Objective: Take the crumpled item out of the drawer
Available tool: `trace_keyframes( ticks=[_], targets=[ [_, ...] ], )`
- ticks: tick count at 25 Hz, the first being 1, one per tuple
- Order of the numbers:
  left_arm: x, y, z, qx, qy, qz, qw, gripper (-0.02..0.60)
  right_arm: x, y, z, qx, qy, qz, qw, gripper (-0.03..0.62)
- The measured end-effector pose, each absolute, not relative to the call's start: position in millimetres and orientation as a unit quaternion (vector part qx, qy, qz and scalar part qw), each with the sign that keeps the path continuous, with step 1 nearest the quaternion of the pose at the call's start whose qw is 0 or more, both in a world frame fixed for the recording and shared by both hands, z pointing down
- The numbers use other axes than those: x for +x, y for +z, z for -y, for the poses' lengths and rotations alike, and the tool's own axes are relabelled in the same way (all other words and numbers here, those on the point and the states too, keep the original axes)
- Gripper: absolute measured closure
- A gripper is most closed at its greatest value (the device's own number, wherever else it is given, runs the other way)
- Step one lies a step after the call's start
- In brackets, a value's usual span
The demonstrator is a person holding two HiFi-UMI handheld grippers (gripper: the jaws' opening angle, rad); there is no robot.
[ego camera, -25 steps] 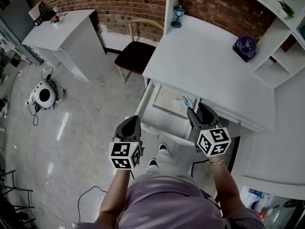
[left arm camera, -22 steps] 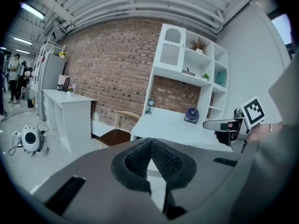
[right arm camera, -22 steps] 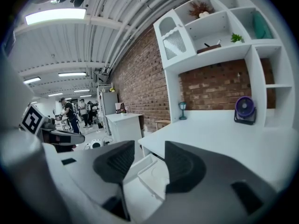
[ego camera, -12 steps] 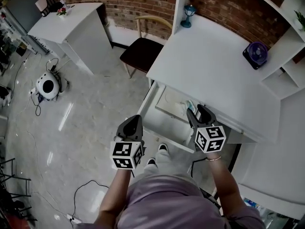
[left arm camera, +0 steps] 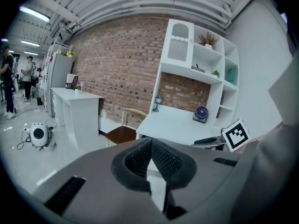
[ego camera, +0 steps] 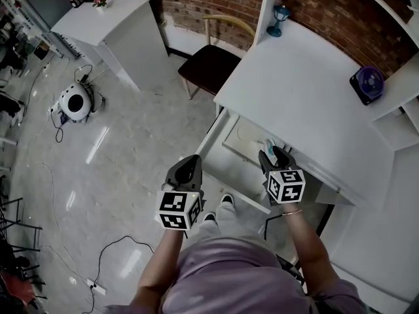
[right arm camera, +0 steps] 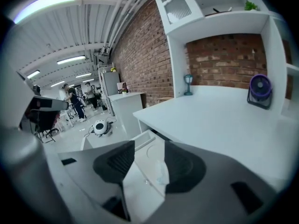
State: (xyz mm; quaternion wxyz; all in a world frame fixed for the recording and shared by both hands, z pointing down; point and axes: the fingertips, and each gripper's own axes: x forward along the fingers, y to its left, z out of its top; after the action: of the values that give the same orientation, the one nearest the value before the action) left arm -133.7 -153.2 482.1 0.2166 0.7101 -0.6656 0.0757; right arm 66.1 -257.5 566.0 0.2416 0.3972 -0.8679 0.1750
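The white drawer [ego camera: 211, 135] stands pulled out from under the desk [ego camera: 294, 90]. A pale bluish crumpled item [ego camera: 269, 146] lies at its right side, on a flat white sheet [ego camera: 243, 136]. My right gripper [ego camera: 273, 157] hovers just above the drawer, open, its tips right at the crumpled item. In the right gripper view the crumpled item [right arm camera: 162, 171] shows between the spread jaws of that gripper [right arm camera: 145, 164], untouched. My left gripper [ego camera: 188, 165] hangs over the floor left of the drawer front, its jaws shut with nothing in them [left arm camera: 150, 144].
A dark-seated chair [ego camera: 211, 65] stands left of the desk. On the desk are a purple fan [ego camera: 368, 84] and a small blue lamp [ego camera: 280, 13]. A white table [ego camera: 111, 19], a round white device [ego camera: 76, 103] and cables [ego camera: 105, 267] are on the floor side.
My right gripper has moved forward over the drawer, so its tips now meet the crumpled item in the head view. The left gripper has hardly moved. The head view has shifted.
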Motion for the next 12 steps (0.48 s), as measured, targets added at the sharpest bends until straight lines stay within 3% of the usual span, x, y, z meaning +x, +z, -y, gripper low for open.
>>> trace_keyframes(
  ticks=[12],
  targets=[
    [-146, 491, 152, 0.690, 0.085, 0.682, 0.226, 0.581, 64, 627, 275, 0.382, 0.186, 0.848, 0.316, 0.381]
  ],
)
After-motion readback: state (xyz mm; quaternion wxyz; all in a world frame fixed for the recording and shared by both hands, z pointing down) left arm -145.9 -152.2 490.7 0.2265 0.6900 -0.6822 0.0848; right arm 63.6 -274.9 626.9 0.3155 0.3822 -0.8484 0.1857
